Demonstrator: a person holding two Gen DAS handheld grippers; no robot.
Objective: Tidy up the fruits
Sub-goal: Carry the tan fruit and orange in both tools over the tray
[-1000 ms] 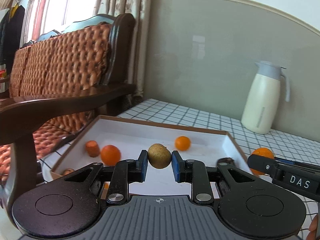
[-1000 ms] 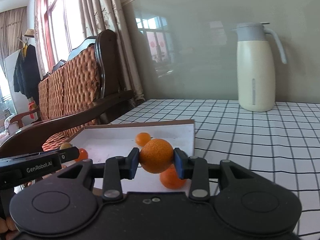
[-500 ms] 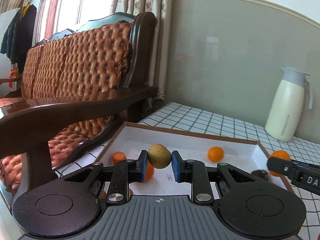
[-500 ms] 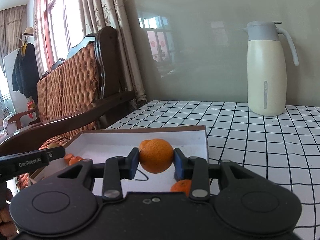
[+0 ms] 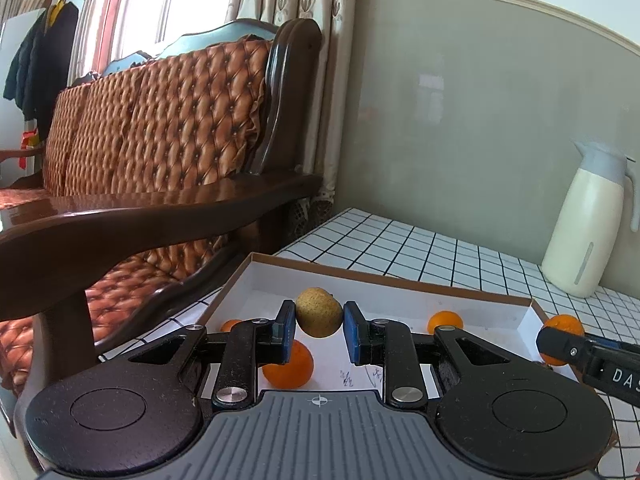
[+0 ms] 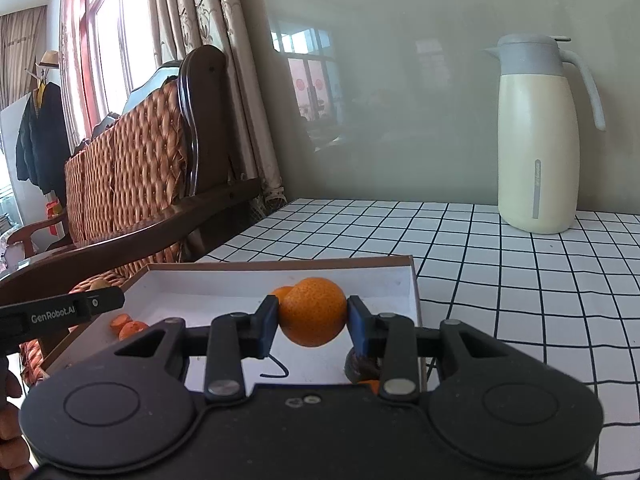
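Observation:
My left gripper (image 5: 318,330) is shut on a brownish-yellow kiwi (image 5: 318,312), held above the shallow white tray (image 5: 400,294) with a brown rim. Oranges lie in the tray below: one (image 5: 290,368) under the left finger, one (image 5: 445,321) to the right. My right gripper (image 6: 312,322) is shut on an orange (image 6: 313,311), held over the tray (image 6: 412,292) near its right wall. It also shows at the right of the left wrist view (image 5: 562,338). A dark fruit (image 6: 357,368) lies under the right finger.
A cream thermos jug (image 6: 538,136) stands on the black-and-white checked tablecloth (image 6: 500,264) at the back right. A wooden sofa with orange quilted cushions (image 5: 152,128) borders the table on the left. Small orange pieces (image 6: 128,326) lie at the tray's left end.
Both grippers have moved forward over the tray with their fruits still held. The left view has swung left toward the sofa; the jug has shifted right in it.

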